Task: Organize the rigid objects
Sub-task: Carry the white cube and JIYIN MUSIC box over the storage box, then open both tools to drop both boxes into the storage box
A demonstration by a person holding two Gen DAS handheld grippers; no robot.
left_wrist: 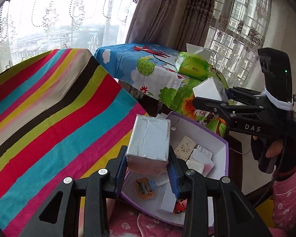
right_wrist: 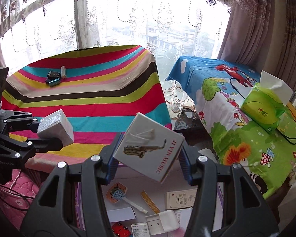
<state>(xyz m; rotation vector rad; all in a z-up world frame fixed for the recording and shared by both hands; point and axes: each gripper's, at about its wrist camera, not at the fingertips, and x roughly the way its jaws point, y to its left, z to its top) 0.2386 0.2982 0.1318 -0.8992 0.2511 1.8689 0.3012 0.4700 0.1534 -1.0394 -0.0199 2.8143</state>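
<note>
Saxophone print [right_wrist: 144, 150] in right wrist view only

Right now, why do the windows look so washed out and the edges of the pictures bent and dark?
In the left wrist view, daylight through the lace curtain blows out to white, while the grey box stays evenly lit. In the right wrist view, the window glares likewise; the saxophone box reads sharply. Both fisheye views curve straight lines and darken in the corners.

Two held boxes [right_wrist: 56, 127] [right_wrist: 148, 146], one tissue pack [right_wrist: 264, 106], three small boxes on the striped cloth [right_wrist: 55, 77].
</note>
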